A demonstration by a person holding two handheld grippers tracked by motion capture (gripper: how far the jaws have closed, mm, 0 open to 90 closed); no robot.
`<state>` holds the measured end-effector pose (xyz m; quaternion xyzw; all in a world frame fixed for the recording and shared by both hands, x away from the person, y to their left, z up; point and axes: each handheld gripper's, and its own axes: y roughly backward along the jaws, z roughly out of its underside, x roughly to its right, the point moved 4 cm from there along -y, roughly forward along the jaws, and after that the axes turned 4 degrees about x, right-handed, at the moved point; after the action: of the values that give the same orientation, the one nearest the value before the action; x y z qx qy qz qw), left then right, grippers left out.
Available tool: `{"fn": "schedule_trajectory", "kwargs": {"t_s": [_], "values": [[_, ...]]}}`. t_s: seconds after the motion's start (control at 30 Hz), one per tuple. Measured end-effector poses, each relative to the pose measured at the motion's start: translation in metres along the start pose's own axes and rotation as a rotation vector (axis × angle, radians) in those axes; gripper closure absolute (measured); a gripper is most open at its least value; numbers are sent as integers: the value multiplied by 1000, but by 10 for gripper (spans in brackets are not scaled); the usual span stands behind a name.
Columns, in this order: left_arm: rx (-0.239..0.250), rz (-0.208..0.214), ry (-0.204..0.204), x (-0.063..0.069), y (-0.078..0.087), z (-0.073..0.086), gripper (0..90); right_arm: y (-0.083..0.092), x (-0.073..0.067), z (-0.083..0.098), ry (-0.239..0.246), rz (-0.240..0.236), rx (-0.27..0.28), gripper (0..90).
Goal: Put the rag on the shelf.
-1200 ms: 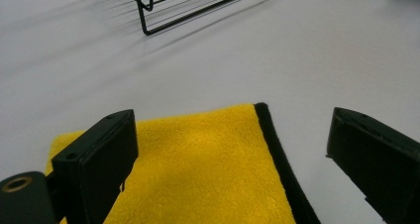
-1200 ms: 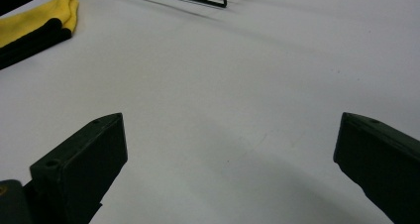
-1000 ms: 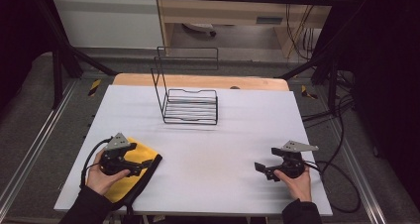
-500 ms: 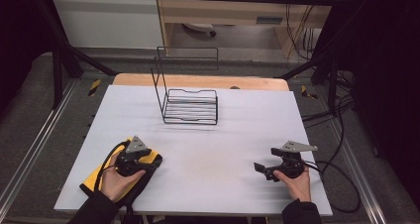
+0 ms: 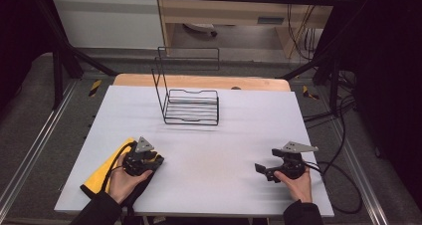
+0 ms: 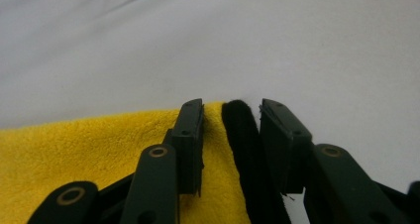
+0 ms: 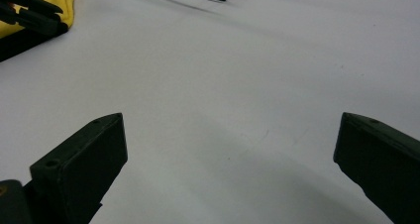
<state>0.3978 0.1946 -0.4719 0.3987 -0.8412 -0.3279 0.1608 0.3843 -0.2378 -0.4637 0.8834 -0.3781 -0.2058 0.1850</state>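
- Yellow cloth point(image 5: 107, 168) with black trim lies at the table point(image 5: 224, 130) edge, well short of the wire rack point(image 5: 190, 103), to its left.
- Left gripper point(image 6: 232, 116) has just been closing, jaws straddling the cloth's black-trimmed corner, not yet pinching.
- Right gripper point(image 7: 230, 135) rests apart from the cloth, jaws wide over bare table.

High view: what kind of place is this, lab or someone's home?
Most likely a lab recording bench: a white table framed by black metal bars, handheld grippers trailing cables, and staged props, a wire rack and a yellow cloth.
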Motion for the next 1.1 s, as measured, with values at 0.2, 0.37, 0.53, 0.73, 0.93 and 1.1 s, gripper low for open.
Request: {"fn": "schedule_trajectory", "kwargs": {"t_s": [0.2, 0.37, 0.53, 0.73, 0.93, 1.1], "values": [[-12, -48, -31, 4, -2, -1, 642, 0, 0, 0, 0, 1, 4, 6], [-45, -98, -77, 9, -4, -3, 694, 0, 0, 0, -2, 0, 4, 6], [-51, -105, -69, 8, -4, -4, 761, 1, 0, -1, -3, -1, 6, 6], [-29, -25, 13, -3, -1, -4, 795, 0, 0, 0, -2, -2, 3, 6], [3, 20, 62, -7, 7, -8, 810, 0, 1, -1, 3, -4, 5, 6], [52, 53, 81, -2, 14, -19, 812, -1, 0, -1, 2, -5, 3, 6]]}}
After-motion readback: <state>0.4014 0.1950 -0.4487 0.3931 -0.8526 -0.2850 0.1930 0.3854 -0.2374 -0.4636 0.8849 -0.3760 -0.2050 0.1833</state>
